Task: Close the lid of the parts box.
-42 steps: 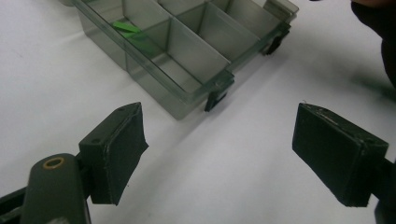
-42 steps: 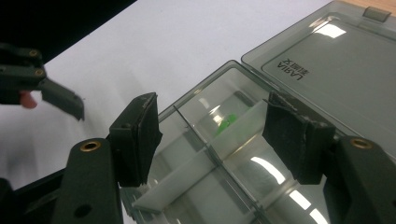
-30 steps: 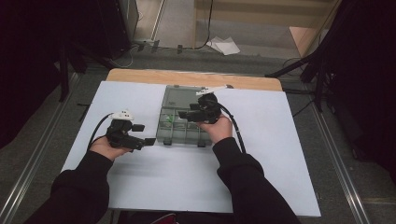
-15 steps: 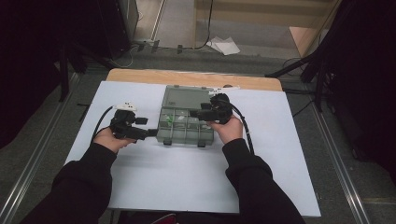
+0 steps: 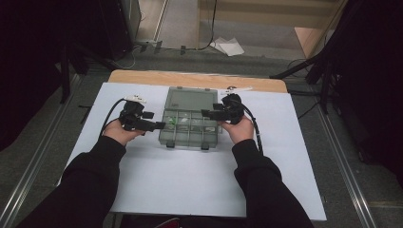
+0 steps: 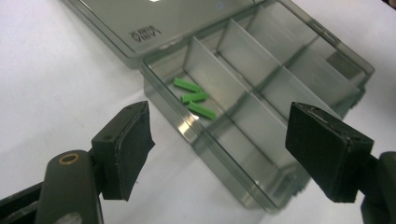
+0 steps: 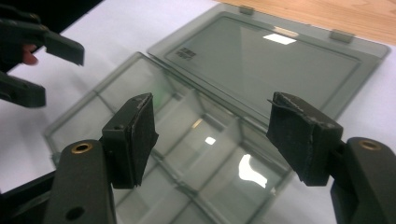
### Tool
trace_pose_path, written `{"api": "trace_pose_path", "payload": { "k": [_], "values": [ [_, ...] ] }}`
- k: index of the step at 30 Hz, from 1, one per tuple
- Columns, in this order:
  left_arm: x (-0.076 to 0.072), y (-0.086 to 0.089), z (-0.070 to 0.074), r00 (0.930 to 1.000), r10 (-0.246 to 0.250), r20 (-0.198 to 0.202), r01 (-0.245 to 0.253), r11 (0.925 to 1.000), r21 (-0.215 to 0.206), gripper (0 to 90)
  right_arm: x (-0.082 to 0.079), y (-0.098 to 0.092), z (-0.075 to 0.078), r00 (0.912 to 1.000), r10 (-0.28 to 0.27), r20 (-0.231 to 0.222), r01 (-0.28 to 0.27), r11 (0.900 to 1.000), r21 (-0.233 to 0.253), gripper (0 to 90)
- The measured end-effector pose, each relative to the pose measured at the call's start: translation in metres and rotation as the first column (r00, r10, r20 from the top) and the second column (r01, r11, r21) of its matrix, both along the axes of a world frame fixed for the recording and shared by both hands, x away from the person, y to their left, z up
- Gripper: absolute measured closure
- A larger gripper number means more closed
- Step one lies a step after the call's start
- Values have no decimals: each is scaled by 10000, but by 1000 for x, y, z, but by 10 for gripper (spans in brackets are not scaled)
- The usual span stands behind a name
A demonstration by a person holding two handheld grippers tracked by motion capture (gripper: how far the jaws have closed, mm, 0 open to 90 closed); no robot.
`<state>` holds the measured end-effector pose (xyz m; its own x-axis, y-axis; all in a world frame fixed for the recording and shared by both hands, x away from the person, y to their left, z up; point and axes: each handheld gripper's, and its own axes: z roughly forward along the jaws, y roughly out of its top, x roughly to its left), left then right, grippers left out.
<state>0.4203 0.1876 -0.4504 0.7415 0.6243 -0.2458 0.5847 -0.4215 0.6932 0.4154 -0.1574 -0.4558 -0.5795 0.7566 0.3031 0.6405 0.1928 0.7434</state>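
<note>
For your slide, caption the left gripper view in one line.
Open left gripper poised over an open compartment box holding three green pieces.

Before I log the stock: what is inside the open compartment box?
Three small green pieces lie in one compartment of the clear compartment box. The other compartments that show look empty. The left gripper hides part of the near row.

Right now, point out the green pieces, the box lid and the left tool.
green pieces [image 6: 194, 98], left gripper view, on the middle piece.
box lid [image 7: 275, 70], right gripper view, middle of the open panel.
left tool [image 5: 158, 126], high view, between its fingertips.
</note>
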Motion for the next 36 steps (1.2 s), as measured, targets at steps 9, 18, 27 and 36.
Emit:
{"api": "trace_pose_path", "payload": {
  "k": [9,18,27,36],
  "values": [
    [23,-9,4,9996,280,50,-279,9996,-24,220,8,-4,-5,9996,-272,-62,272,9996,18,341],
    [46,-20,4,9976,680,-111,-682,9974,-241,251,17,-4,-13,9982,-584,-167,582,9982,-114,349],
    [62,-30,-2,9959,908,-30,-907,9956,218,251,30,-6,-15,9936,-1028,-464,1028,9947,-34,352],
    [79,-36,-14,9888,1453,-336,-1436,9885,481,251,41,-3,-25,9884,-1423,-527,1416,9898,-172,362]
  ]
}}
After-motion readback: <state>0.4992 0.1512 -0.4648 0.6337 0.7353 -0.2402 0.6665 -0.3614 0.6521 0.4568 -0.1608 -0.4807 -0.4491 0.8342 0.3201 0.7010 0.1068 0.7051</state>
